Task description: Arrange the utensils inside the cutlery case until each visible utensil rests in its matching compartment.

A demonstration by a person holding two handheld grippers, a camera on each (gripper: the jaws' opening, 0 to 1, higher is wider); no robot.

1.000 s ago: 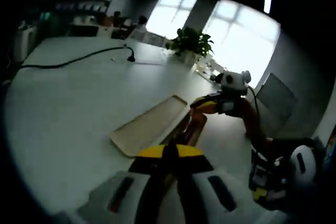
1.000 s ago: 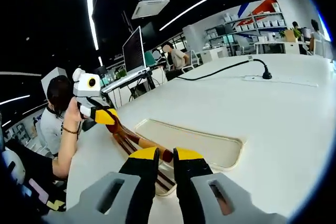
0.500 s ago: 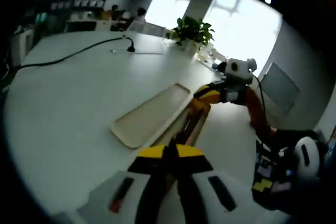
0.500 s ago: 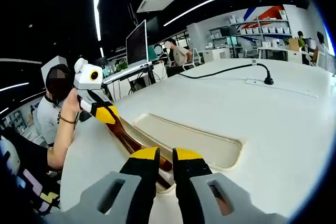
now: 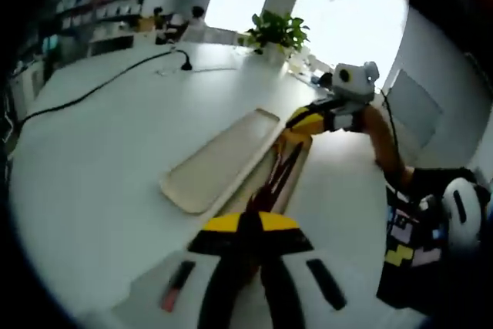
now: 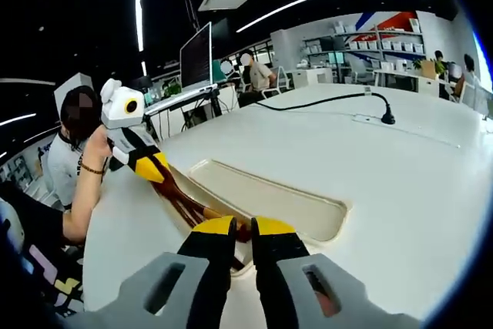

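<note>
We see the cutlery case lying on the bench, with the utensils in the compartment along its right side in the left gripper view. A cable runs across the bench behind the case, and a plant stands at the far edge. In the right gripper view the case lies ahead and the cable beyond it.

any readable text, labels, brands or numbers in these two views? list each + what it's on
None can be read.
Cutlery case: plain, no print visible.
Left gripper and right gripper: no lettering visible on the yellow tips or grey bodies.
Monitor in the right gripper view: seen edge-on, nothing legible.
Shelf boxes on the far wall: too small to read.
Red and blue wall graphic: shapes, no words made out.
</note>
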